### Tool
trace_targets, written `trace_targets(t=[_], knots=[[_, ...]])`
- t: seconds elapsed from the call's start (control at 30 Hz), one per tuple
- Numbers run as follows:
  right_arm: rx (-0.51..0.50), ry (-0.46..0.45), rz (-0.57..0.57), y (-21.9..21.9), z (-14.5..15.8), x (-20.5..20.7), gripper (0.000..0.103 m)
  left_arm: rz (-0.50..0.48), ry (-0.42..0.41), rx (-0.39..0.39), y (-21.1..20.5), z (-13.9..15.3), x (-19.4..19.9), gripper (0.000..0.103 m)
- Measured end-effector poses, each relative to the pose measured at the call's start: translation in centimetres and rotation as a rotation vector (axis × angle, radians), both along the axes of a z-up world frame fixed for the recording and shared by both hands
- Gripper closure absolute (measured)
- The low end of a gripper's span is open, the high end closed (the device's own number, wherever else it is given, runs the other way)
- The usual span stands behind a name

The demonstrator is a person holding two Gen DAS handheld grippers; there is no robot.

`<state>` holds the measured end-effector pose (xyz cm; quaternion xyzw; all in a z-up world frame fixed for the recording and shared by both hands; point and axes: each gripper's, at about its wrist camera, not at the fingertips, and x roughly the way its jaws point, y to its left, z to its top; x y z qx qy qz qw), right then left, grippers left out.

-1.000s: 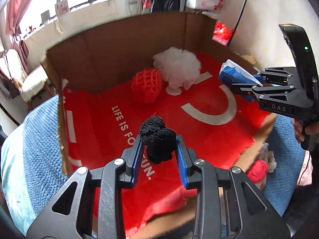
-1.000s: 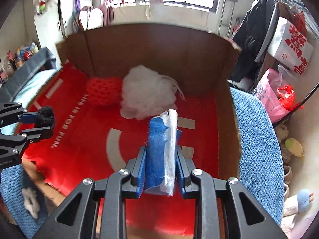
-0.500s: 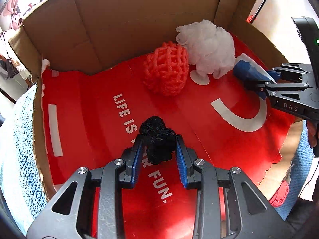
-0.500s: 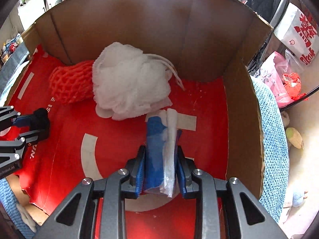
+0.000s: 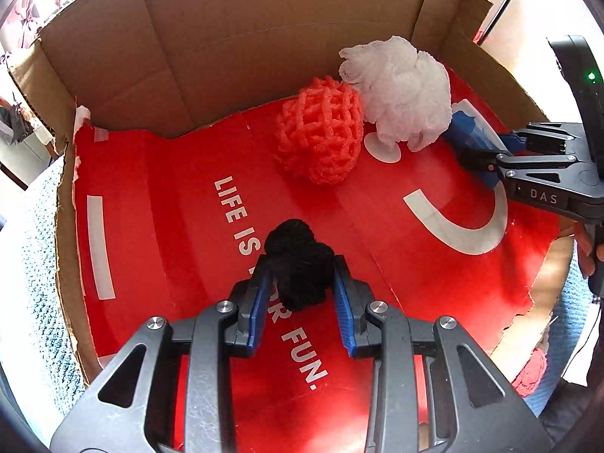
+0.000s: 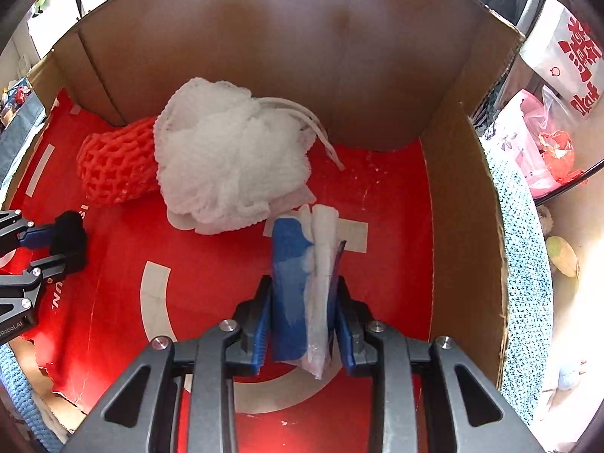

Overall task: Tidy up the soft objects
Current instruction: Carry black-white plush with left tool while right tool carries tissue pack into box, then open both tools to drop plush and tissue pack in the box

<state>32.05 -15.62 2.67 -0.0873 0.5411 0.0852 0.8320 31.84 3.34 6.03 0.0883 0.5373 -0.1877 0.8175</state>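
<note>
- Gripping a fuzzy black knitted bundle (image 5: 298,264) between its blue pads, the left gripper (image 5: 300,283) holds it just above the printed red floor of an open cardboard box (image 5: 234,49), judged to be on the way to setting it down inside.
- The bundle looks lumpy and squashed at the waist where the pads pinch it, so it should give easily and drop without rolling.
- The right gripper (image 6: 304,313) clasps a folded blue-and-white soft pack in clear wrap (image 6: 302,283), upright between its pads, low over the box floor near the right wall; the hold looks light.
- Its tip reaches just beside a fluffy white mesh bath puff (image 6: 226,162), which already lies at the back of the box.
- A coral-red foam net sleeve (image 6: 113,166) touches the puff on its left, suggesting soft things are being gathered along the back wall.
- Blue knitted fabric (image 6: 528,264) surrounds the box outside.
</note>
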Motion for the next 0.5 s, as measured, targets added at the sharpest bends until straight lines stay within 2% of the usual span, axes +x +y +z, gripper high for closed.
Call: trace_targets(t=[0.27, 0.3, 0.33, 0.37, 0.5], knots=[[-0.002, -0.002, -0.001, -0.06, -0.01, 0.07, 0.068, -0.001, -0.006, 0.009, -0.5, -0.42, -0.33, 0.072], [-0.005, -0.004, 0.001, 0.01, 0.04, 0.02, 0.067, 0.001, -0.007, 0.012, -0.51, -0.42, -0.35, 0.067], [-0.004, -0.004, 0.005, 0.18, 0.16, -0.11, 0.064, 0.003, -0.007, 0.013, -0.48, -0.39, -0.42, 0.052], [0.001, -0.002, 0.01, 0.18, 0.16, -0.12, 0.061, 0.006, -0.011, 0.013, -0.43, -0.38, -0.44, 0.041], [0.0, -0.005, 0.023, 0.54, 0.38, -0.28, 0.049, 0.004, -0.04, 0.003, -0.31, 0.06, -0.71, 0.041]])
